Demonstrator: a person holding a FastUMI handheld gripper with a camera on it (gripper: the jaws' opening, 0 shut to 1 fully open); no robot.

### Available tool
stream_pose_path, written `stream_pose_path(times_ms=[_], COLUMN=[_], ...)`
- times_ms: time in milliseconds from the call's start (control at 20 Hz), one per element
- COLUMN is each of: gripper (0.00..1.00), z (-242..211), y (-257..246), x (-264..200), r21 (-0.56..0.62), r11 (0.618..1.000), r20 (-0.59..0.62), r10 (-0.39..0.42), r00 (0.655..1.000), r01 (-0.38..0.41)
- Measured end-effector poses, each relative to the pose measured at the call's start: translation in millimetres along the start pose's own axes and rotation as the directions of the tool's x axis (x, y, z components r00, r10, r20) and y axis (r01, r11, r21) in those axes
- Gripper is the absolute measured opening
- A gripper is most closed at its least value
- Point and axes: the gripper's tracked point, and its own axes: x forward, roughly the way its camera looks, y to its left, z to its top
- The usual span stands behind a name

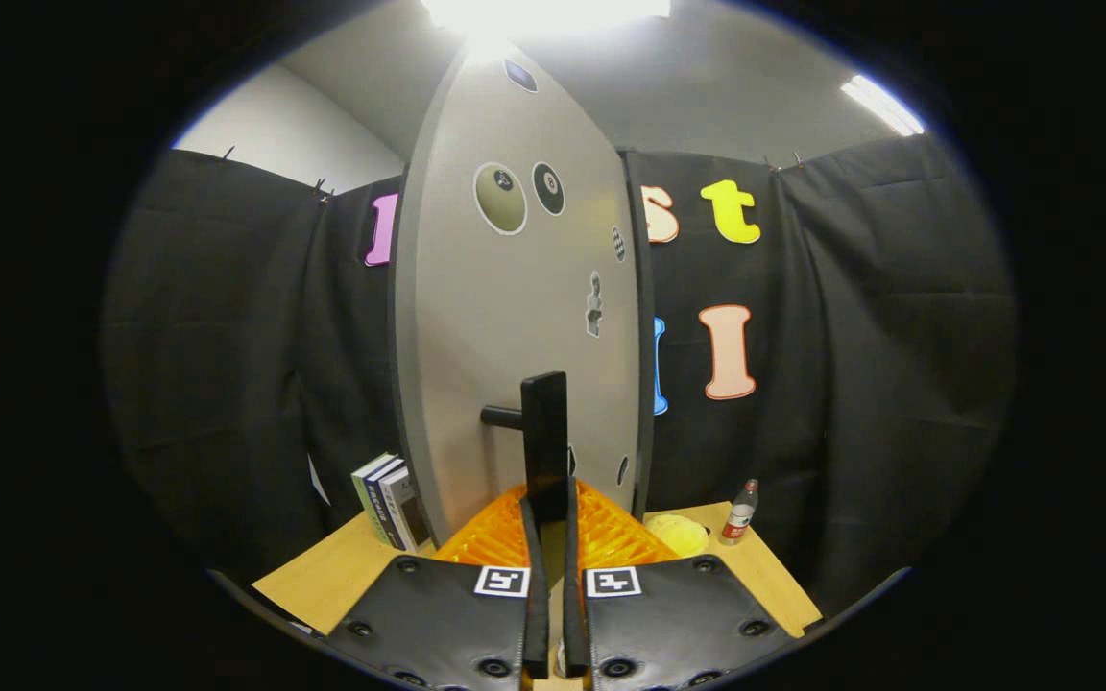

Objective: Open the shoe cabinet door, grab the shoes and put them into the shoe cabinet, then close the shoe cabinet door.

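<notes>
- Gripper view: the gripper [553, 537] had its two fingers drawn close together, and the dark upright handle [544, 441] of the shoe cabinet door [515, 317] stood right at their tips, seemingly pinched between them.
- I couldn't swear both fingers pressed on it; the bar's lower end ran down into the narrow gap and the contact itself was hard to read.
- The door was a pale grey panel with round stickers, standing edge-on and swung toward the camera, just ahead of the fingers.
- By my reading it was a stiff, flat board that would pivot on its hinge, light to swing, and it wanted an arc-shaped pull or push.
- The handle was a rigid bar on a short dark stub, probably smooth, so a grip low on the bar looked the sound place to hold.
- Below the door an orange ribbed surface [601, 533] showed between the fingers and the panel; what it was, I couldn't tell.
- Beside the door stood books [390, 499]; on the other side a yellow object [676, 533] and a small bottle [740, 512] sat on the wooden table [323, 576].
- The cabinet's inside was hidden behind the door, as were its hinges.
</notes>
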Motion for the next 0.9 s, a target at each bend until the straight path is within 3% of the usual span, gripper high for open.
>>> stream_pose_path(times_ms=[250,900], gripper=[0.02,0.02], z=[1.9,1.9], y=[-46.1,-150.5], x=[-11.0,-24.4], r21=[-0.02,-0.007], r11=[0.998,0.984], r20=[0.002,0.017], r10=[-0.063,-0.176], r00=[0.998,0.984], r01=[0.063,0.176])
